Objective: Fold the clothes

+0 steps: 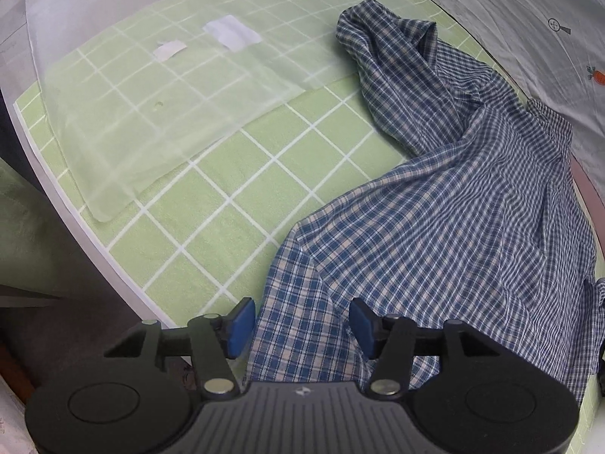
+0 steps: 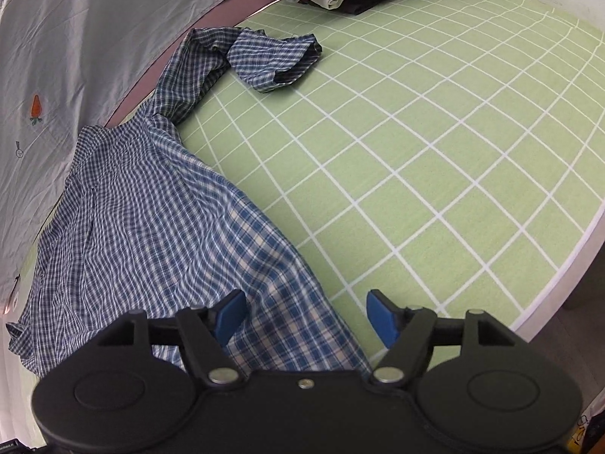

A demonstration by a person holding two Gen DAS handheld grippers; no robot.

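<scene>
Green grid mat (image 2: 435, 159), plaid shirt (image 1: 435, 227) hem between both spread-open grippers

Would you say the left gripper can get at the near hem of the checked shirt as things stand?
Probably yes: the left gripper is open, the shirt hem lies between its fingers, and nothing covers it.

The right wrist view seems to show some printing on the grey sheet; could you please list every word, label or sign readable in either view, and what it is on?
"LOOK", roughly, in a box at the top edge of the grey sheet: cut off and blurred, so uncertain.
Circled plus signs and a carrot picture on that sheet: signs only, no words.
White labels under the translucent bag: blank or too blurred.
Checked shirt, left gripper and right gripper: no readable text.
</scene>
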